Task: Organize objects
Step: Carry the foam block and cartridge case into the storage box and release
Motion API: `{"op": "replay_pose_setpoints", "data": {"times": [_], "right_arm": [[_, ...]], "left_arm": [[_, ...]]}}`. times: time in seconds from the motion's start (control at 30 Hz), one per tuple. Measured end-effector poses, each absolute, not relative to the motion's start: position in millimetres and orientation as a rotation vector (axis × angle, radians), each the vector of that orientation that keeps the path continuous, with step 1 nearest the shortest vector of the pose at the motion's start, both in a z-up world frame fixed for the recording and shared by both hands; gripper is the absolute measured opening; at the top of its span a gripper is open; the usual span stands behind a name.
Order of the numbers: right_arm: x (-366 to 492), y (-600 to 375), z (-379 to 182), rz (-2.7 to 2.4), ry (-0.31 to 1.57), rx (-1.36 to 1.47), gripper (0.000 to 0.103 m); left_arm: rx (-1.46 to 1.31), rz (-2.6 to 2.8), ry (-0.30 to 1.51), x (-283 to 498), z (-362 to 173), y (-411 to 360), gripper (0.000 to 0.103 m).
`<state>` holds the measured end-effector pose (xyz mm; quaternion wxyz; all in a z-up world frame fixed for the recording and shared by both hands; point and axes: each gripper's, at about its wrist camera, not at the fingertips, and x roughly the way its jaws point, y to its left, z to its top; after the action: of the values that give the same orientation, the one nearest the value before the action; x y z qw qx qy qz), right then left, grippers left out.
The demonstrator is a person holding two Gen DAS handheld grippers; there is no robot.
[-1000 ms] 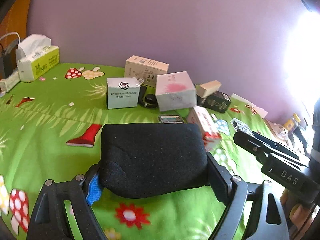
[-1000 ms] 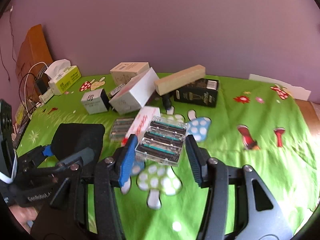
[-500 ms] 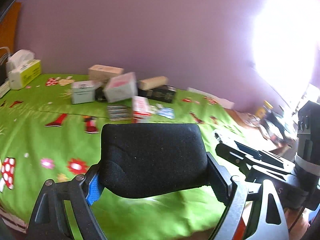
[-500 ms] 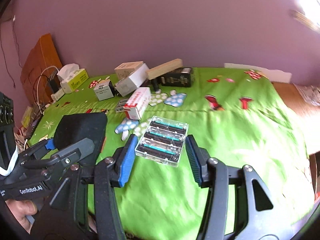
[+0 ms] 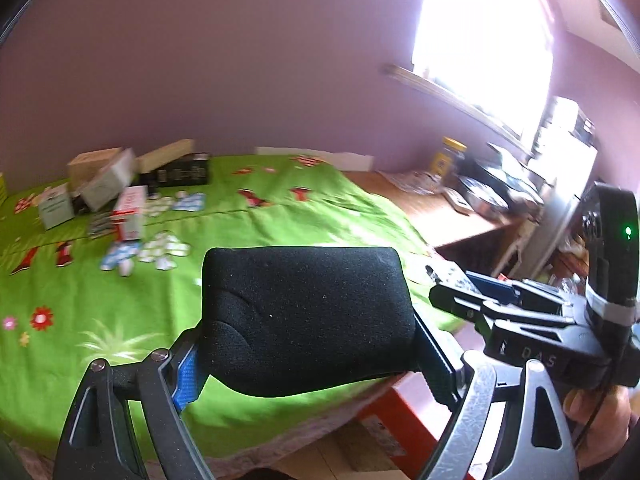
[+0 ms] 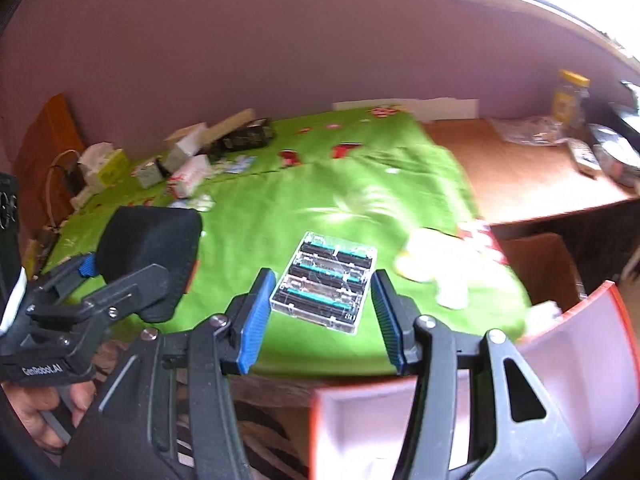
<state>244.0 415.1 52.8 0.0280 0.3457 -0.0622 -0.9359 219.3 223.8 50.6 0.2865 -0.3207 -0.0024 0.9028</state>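
Note:
My left gripper is shut on a black padded pouch, held above the near edge of the green cloth; the pouch also shows in the right wrist view. My right gripper is shut on a clear plastic case of razor cartridges. A red bin with a pale inside sits below the right gripper, at the table's front edge; it also shows in the left wrist view.
Several boxes and blister packs lie far back left on the cloth. A tissue box stands at the far left. A wooden desk with a jar and clutter is to the right.
Both grippers have pulled back from the box pile toward the table's near edge and swung right, each still holding its object. The red bin has come into view below.

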Motion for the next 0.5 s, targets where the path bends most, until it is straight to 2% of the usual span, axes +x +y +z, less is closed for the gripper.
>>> {"op": "replay_pose_setpoints", "data": {"times": [0.33,0.5], "right_arm": [[287.3,460.6,41.3,-3.033,-0.083,1.160,0.054],[299.2,480.4,26.6,-3.050,-0.097,1.229,0.054]], "left_arm": [[-0.834,2.210,0.181,269.8,28.0,291.5,0.088],[-0.856,2.126,0.217,281.0,15.1,309.5,0.088]]}}
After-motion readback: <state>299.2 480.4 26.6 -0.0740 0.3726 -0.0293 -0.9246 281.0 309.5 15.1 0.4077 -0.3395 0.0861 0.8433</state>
